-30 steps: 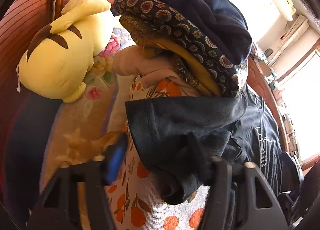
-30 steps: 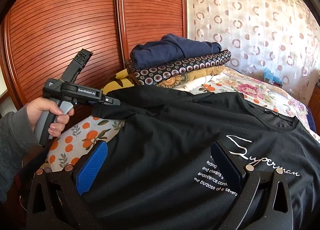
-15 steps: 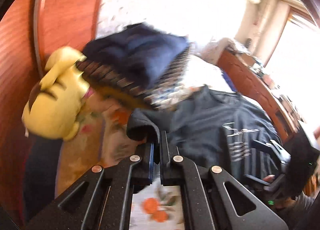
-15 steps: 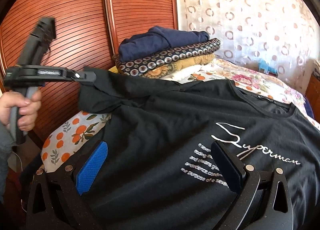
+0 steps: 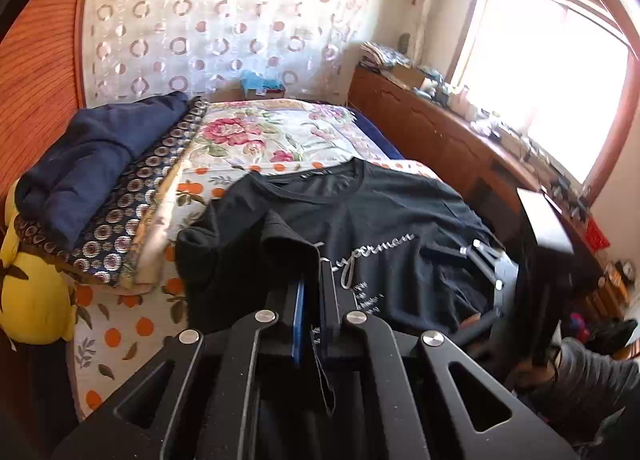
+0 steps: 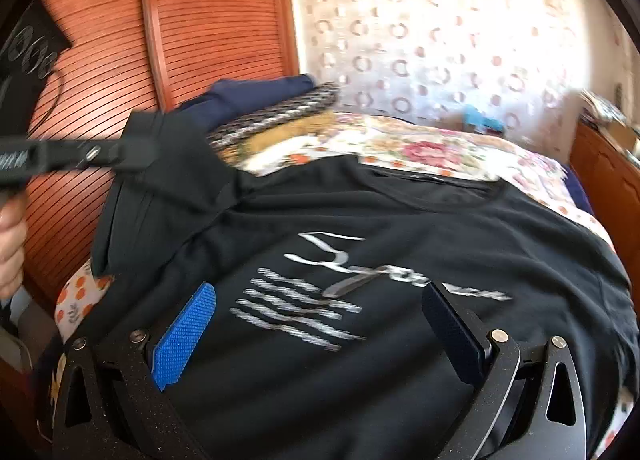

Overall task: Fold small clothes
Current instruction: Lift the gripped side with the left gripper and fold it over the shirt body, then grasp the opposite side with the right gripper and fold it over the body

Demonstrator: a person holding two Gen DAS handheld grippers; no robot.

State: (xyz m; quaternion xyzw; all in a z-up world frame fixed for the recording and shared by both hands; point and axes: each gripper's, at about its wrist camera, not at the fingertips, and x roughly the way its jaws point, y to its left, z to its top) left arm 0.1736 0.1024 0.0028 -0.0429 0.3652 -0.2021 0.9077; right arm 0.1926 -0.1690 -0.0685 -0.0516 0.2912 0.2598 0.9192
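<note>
The left claw (image 5: 312, 292) is clamped on the sleeve (image 5: 280, 236) of the black T-shirt (image 5: 400, 220), which lies flat on the bed (image 5: 260, 136); the shirt body runs toward 1 o'clock from that grip; the right claw (image 6: 320, 324) stands apart and empty over the chest print (image 6: 316, 296), so the left is nearer for carrying the sleeve inward.

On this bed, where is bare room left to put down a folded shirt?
Free: the flowered bedspread between the black T-shirt collar and the curtain. A narrower strip of orange-print sheet lies beside the yellow plush toy. Crowded: the stack of folded clothes by the wardrobe.
</note>
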